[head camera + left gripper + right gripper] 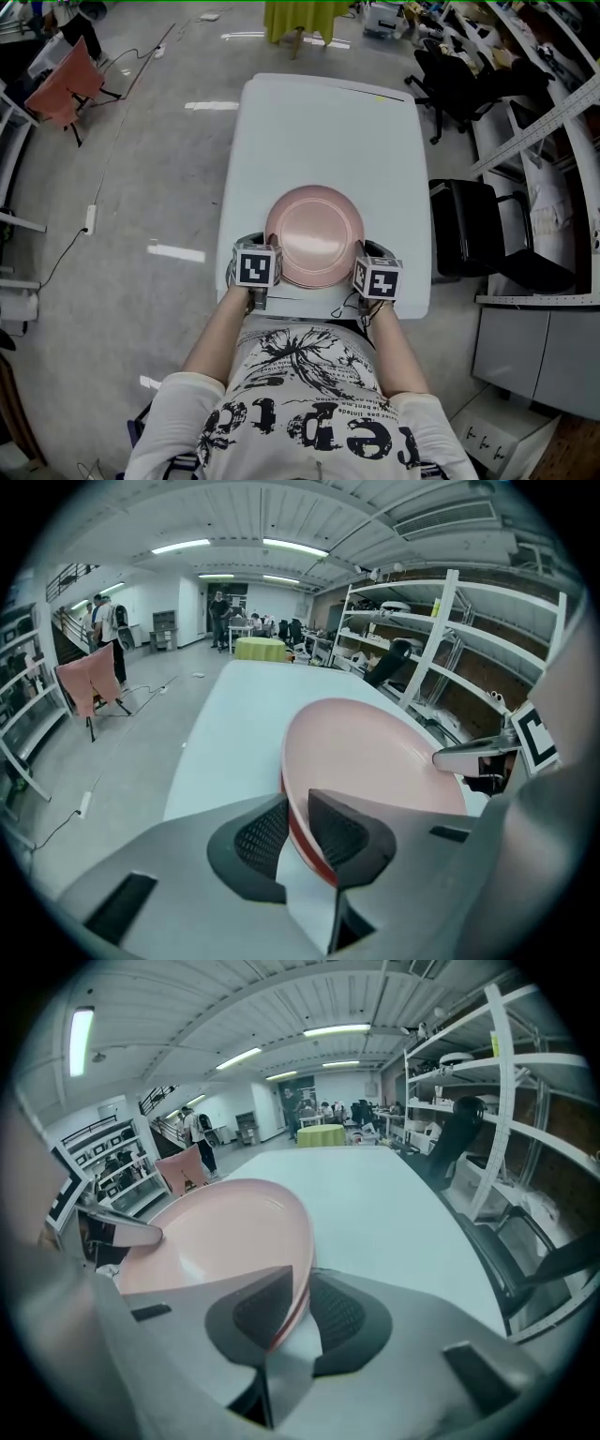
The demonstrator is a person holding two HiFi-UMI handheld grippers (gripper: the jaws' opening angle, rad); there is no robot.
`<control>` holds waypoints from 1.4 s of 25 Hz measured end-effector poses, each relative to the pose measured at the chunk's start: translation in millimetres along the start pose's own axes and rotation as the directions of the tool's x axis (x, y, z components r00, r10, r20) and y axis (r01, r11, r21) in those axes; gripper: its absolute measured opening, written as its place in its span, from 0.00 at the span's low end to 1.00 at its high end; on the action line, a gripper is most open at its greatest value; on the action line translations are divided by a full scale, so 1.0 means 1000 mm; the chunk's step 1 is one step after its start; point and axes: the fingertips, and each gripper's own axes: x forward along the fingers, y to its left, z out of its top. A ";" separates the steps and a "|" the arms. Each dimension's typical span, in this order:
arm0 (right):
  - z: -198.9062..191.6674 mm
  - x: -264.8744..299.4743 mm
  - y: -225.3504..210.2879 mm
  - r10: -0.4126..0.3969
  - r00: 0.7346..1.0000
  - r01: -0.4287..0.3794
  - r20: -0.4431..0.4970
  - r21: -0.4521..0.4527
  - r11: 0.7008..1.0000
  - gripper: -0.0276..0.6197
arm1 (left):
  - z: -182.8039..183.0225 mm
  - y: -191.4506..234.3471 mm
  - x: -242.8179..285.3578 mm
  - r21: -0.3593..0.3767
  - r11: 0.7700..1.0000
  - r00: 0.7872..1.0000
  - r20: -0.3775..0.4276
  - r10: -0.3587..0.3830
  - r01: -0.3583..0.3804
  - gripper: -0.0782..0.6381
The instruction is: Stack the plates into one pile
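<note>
Here we are at the near end of the white table (323,131), and the pink plate (314,234) sits right by the edge in front of the person, flat from above. It is flanked on both sides. The left gripper (298,819) has the plate's left rim running straight between its jaws, with both ribbed pads (339,834) snug against it, so it is pinching the rim. A red edge peeks out just under the pink rim there; whether that is a second plate underneath, I can't tell from here. Across the plate, the right gripper (302,1305) does the same on the opposite side, its jaws closed on the rim with the pink lip wedged between the pads. The two marker cubes stand level with each other on either side of the plate, and the person's forearms reach in from below. Off to the right of the table there's a black chair (487,234), and far off to the left stands an orange chair (64,89) on the grey floor.
</note>
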 end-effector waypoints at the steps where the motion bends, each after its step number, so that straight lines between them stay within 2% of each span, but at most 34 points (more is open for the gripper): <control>1: -0.001 0.000 -0.001 -0.001 1.000 0.001 -0.004 -0.003 1.000 0.14 | 0.000 0.000 0.001 0.013 1.000 1.000 0.001 0.006 -0.006 0.22; 5: -0.009 0.002 -0.001 -0.013 1.000 0.012 -0.027 -0.008 1.000 0.15 | -0.002 0.000 0.004 0.054 0.998 1.000 0.001 0.016 -0.016 0.23; 8: -0.013 0.001 0.001 -0.025 0.999 0.025 -0.029 -0.016 1.000 0.15 | -0.005 0.000 0.002 0.055 0.998 1.000 0.012 0.007 -0.007 0.24; 12: -0.012 0.000 0.001 -0.052 0.998 0.051 -0.020 -0.042 0.998 0.16 | -0.005 -0.007 0.000 0.071 0.997 0.999 0.032 -0.025 0.023 0.39; 16: -0.013 -0.001 0.000 -0.065 0.998 0.064 -0.003 -0.045 0.997 0.22 | -0.008 -0.013 -0.001 0.077 0.996 0.998 0.043 -0.037 0.034 0.45; 17: -0.012 -0.002 0.000 -0.069 0.998 0.069 0.006 -0.043 0.997 0.24 | -0.008 -0.013 -0.002 0.084 0.996 0.998 0.047 -0.035 0.031 0.54; 18: -0.010 -0.003 0.000 -0.074 0.997 0.075 0.017 -0.043 0.996 0.24 | -0.008 -0.013 -0.003 0.090 0.996 0.998 0.054 -0.032 0.027 0.57; 27: 0.005 -0.014 0.014 -0.071 0.993 0.078 0.090 -0.076 0.994 0.23 | -0.007 -0.006 -0.010 0.104 0.994 0.995 0.095 -0.038 0.028 0.57; 30: 0.016 -0.024 0.017 -0.061 0.990 0.073 0.128 -0.085 0.994 0.05 | 0.001 0.001 -0.018 0.111 0.994 0.992 0.124 -0.001 -0.013 0.46; 31: 0.021 -0.028 0.019 -0.048 0.988 0.062 0.148 -0.089 0.994 0.05 | 0.006 0.005 -0.023 0.112 0.993 0.989 0.148 0.020 -0.037 0.40; 34: 0.037 -0.043 0.027 -0.003 0.977 0.031 0.213 -0.128 0.991 0.05 | 0.024 0.012 -0.038 0.087 0.993 0.970 0.236 0.054 -0.077 0.13; 35: 0.041 -0.047 0.030 0.010 0.974 0.023 0.226 -0.145 0.989 0.05 | 0.029 0.012 -0.043 0.087 0.993 0.966 0.254 0.051 -0.076 0.11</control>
